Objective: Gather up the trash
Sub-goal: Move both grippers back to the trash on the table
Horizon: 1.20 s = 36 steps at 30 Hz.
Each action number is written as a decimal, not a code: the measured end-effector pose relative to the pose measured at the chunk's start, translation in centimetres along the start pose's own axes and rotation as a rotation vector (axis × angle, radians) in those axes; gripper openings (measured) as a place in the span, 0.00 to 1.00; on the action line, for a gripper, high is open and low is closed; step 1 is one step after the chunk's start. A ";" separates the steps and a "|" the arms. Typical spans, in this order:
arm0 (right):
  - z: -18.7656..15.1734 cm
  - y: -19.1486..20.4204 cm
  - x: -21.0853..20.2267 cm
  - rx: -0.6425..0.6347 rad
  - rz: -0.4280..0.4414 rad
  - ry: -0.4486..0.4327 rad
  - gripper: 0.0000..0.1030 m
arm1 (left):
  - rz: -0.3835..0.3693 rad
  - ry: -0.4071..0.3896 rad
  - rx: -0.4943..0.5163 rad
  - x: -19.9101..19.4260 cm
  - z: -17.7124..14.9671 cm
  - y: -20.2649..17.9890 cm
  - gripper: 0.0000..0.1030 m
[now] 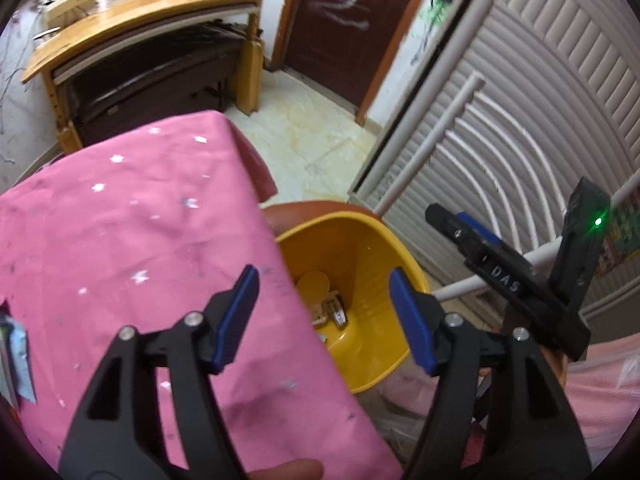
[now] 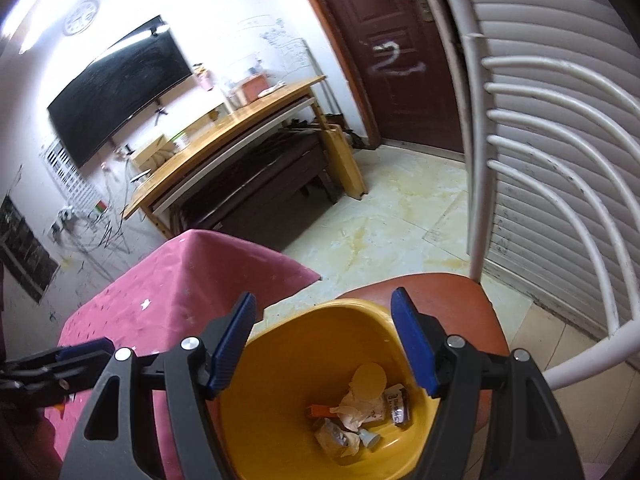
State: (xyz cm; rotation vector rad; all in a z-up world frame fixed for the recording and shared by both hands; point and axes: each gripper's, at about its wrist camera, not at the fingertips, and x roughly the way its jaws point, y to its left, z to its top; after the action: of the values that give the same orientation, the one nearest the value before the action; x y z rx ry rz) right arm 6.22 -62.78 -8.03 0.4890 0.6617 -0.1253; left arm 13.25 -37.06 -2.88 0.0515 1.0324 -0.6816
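Both fisheye views bow straight lines hard toward their dark, vignetted corners. In the right wrist view the white wall (image 2: pixel 224 12) is blown out by strong light from the upper left. The left wrist view is dimmer and softly smeared, especially across the pink tablecloth (image 1: pixel 132 216). A green indicator light (image 1: pixel 598 222) flares at that view's right edge.

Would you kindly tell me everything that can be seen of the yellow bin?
The yellow bin looks like smooth, glossy plastic, with a rounded rim and walls tapering to a smaller floor. It has no lid and stands upright on the reddish-brown seat of a white-backed chair, next to the pink-clothed table. Inside lies trash: crumpled paper, a pale round disc, a small wrapper and an orange piece. Neither gripper touches it.
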 end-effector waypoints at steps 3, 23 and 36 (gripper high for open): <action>-0.1 2.2 0.2 -0.054 0.026 0.003 0.63 | 0.004 -0.035 -0.028 -1.8 -0.3 1.4 0.62; -3.2 14.7 1.7 -0.363 0.112 0.053 0.70 | 0.235 -0.223 -0.221 -12.7 -4.8 14.5 0.83; -3.7 20.1 1.2 -0.473 0.120 0.059 0.73 | 0.329 -0.276 -0.329 -17.0 -6.9 22.8 0.83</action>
State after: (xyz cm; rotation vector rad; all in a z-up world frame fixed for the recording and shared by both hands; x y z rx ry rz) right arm 10.40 -43.27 -3.36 0.0753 0.6915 0.1584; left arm 14.76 -8.05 0.94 -0.1524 0.8329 -0.2067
